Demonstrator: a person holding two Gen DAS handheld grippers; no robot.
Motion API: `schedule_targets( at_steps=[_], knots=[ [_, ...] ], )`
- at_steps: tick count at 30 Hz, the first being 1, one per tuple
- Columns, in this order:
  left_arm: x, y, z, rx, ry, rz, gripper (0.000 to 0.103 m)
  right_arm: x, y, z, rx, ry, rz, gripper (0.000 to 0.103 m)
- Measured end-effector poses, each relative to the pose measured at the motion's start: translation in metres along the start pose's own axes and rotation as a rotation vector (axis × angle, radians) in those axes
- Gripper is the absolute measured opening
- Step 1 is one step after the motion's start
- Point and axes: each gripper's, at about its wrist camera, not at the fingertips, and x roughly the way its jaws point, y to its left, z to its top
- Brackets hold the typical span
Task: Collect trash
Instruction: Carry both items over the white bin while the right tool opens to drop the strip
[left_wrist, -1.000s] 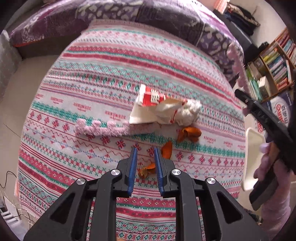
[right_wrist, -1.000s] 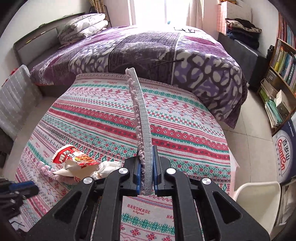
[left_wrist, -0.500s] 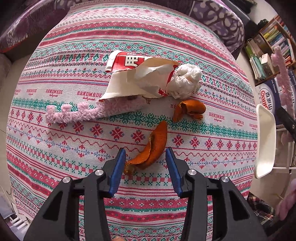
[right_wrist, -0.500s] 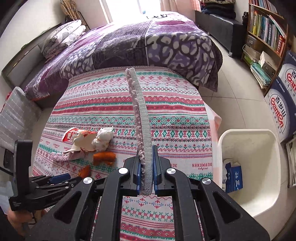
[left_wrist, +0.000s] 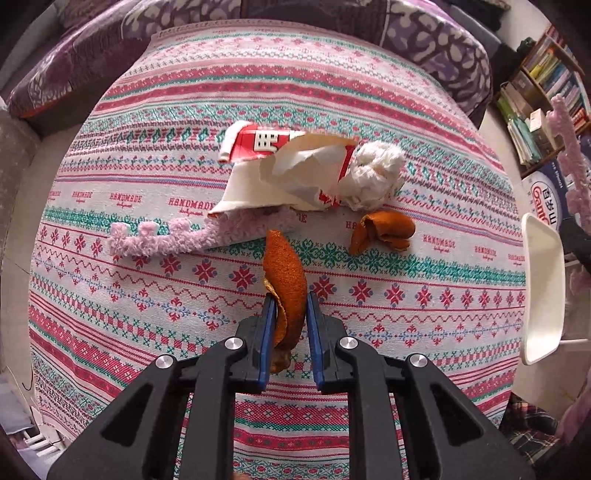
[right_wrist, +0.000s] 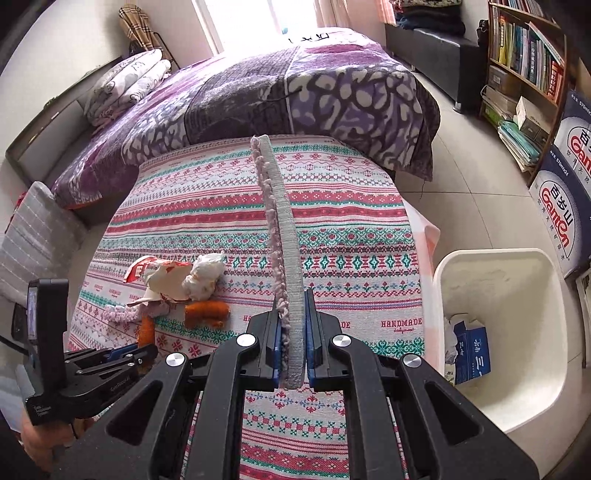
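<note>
**A:** What's the left hand-held gripper (left_wrist: 288, 314) doing?

**B:** Its jaws have just been closing, and the blue pads now pinch a long curl of orange peel (left_wrist: 284, 280) low over the tabletop (left_wrist: 147, 314), the peel's tip sticking up past the fingertips. I'd judge the pick-up step is in hand; next comes a lift and a carry to the white bin (right_wrist: 517, 332) beside the tabletop's right edge.

**A:** And the right hand-held gripper (right_wrist: 291, 332)?

**B:** Clamped on a stiff grey strip with a pink fuzzy fringe (right_wrist: 280, 229), held edge-on and pointing away over the tabletop.

**A:** How will the peel handle?

**B:** It looks dry and leathery, pebbled outside, curved like a shell. Probably light but springy, so the pinch should stay firm during the carry.

**A:** What remains?

**B:** A second, curled orange peel piece (left_wrist: 384, 232), a crumpled white tissue wad (left_wrist: 373, 177), a torn red-and-white paper wrapper (left_wrist: 280, 166) and a pink fuzzy strip (left_wrist: 166, 240) half under it, all on the woven patterned cloth. The bin already holds a blue carton (right_wrist: 472, 350).
</note>
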Motion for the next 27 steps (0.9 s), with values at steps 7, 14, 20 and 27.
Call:
schedule_targets(
  at_steps=[7,14,20,27],
  knots=[
    [-0.052,-0.014,0.006,-0.015,-0.229,0.035,0.017,-0.018,0.004,0.003,-0.022,-0.094,-0.045,0.009],
    [-0.077,-0.033,0.006,-0.016,-0.399,0.106,0.017,-0.027,0.003,0.005,-0.027,-0.139,-0.083,0.009],
    [-0.088,-0.047,0.004,-0.034,-0.460,0.110,0.017,-0.035,0.001,0.005,-0.031,-0.179,-0.106,0.009],
    [-0.091,-0.066,0.003,-0.039,-0.480,0.091,0.017,-0.042,-0.009,0.005,-0.018,-0.194,-0.118,0.009]
  ],
)
